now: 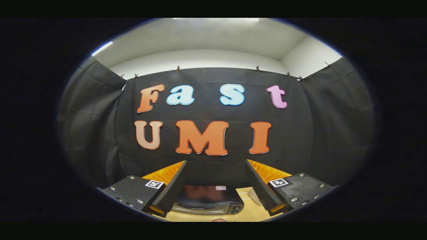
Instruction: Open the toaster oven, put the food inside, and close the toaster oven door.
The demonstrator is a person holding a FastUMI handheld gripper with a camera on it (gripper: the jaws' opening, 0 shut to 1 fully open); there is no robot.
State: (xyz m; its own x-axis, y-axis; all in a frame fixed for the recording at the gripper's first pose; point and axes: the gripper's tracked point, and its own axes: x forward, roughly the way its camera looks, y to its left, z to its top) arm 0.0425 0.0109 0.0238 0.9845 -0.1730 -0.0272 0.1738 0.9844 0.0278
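While your gripper (213,190) hangs high with fingers apart, empty, the toaster oven (208,200) below looks door-shut (fits pre-opening or finished); food placement unclear.

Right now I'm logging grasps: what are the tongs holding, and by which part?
Nothing is held. The tongs stand open, with the closed black toaster oven on the light wooden table showing between their fingers.
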